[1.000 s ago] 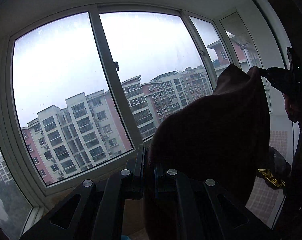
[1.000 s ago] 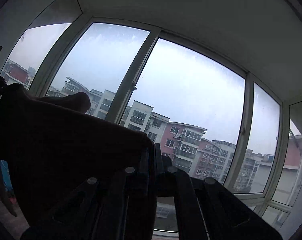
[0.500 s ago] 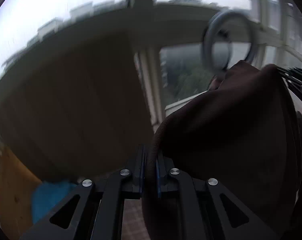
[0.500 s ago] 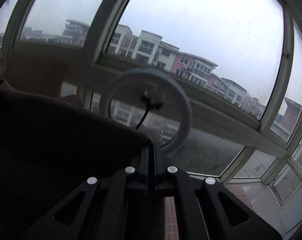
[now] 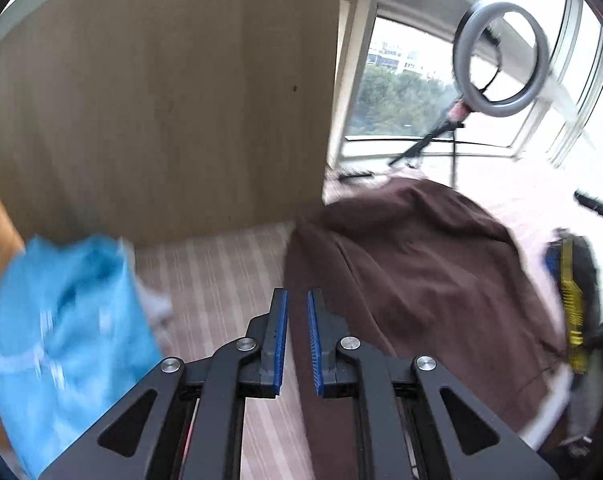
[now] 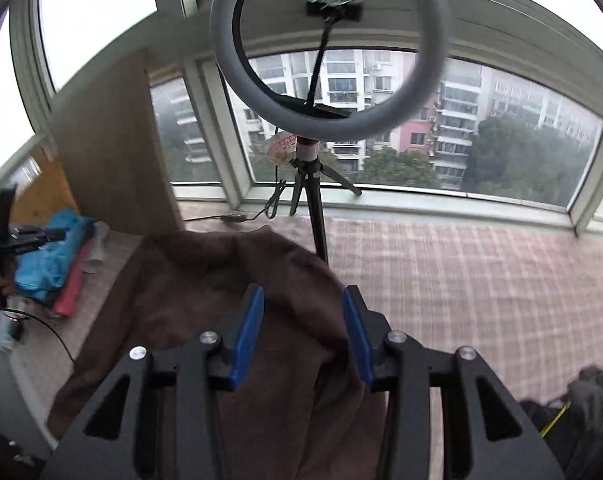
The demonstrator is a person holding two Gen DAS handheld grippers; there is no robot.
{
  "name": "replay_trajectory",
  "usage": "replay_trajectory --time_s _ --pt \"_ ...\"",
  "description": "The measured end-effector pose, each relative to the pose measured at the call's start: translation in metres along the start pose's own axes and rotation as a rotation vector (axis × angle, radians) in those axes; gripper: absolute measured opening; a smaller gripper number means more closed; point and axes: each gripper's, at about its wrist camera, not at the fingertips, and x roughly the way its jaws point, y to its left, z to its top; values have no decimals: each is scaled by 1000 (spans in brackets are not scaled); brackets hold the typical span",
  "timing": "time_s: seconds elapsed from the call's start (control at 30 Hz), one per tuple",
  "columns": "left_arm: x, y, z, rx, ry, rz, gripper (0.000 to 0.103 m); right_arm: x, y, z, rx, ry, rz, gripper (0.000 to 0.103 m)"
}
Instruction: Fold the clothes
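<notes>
Garments: one brown [image 6: 205, 304], one blue [image 5: 65, 320]; left gripper [image 5: 297, 312] fingers narrow, empty; right gripper [image 6: 303, 312] fingers just opened wide.

It was a home, an enclosed balcony or bay-window nook high in an apartment block: a curved band of white-framed windows [image 6: 401, 128] looked out on multi-storey residential buildings [image 6: 453, 96] and treetops. A pink-and-white checked cloth [image 6: 481, 280] covered the wide platform below the sill, with a pale wood-grain cabinet side [image 5: 173, 112] at one end. A grey ring light on a black tripod [image 6: 325, 52] stood by the glass, and loose laundry lay about, a crumpled bright blue garment [image 5: 61, 320] among it.
</notes>
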Motion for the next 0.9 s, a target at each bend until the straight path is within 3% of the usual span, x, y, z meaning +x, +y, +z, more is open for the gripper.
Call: replay_trajectory --time_s 0.07,0.1,0.17,0.2,0.23,0.33,0.4,0.5,0.6,0.7,0.73,0.77,0.83,0.87,0.9 --pt "-18 -13 -34 -3 41 -27 21 -38 -9 -14 51 0 40 46" --pt "-26 -15 -52 4 66 -33 28 -56 -12 -25 61 6 29 59" --pt "-32 -24 -94 12 112 -41 72 -81 -12 -51 33 25 -53 72" --pt "-29 -29 -116 5 136 -47 79 -88 -12 -68 20 38 -103 72" --pt "-20 -35 -139 -5 175 -58 79 -90 -13 -87 22 60 -140 72" --pt "17 -53 -201 -7 320 -77 75 -68 -22 -155 117 196 -231 72" --pt "38 -62 -223 9 367 -70 70 -43 -29 -193 160 290 -281 72" --pt "56 -69 -239 0 410 -90 66 -20 -29 -233 194 371 -337 72" --pt "65 -80 -245 48 410 -81 61 -10 -27 -252 211 391 -318 72" --pt "69 -81 -243 51 364 -29 35 3 -23 -265 179 429 -296 72" --pt "69 -79 -241 34 354 -34 14 7 -21 -268 159 443 -298 72" --pt "70 -77 -239 9 349 -33 2 12 -20 -273 130 451 -311 72" --pt "68 -72 -235 -53 326 -49 1 13 -18 -276 119 429 -302 70" --pt "65 -71 -231 -61 309 -48 1 10 -16 -274 117 411 -276 52" --pt "60 -71 -227 -62 289 -26 1 7 -15 -271 106 404 -251 18"
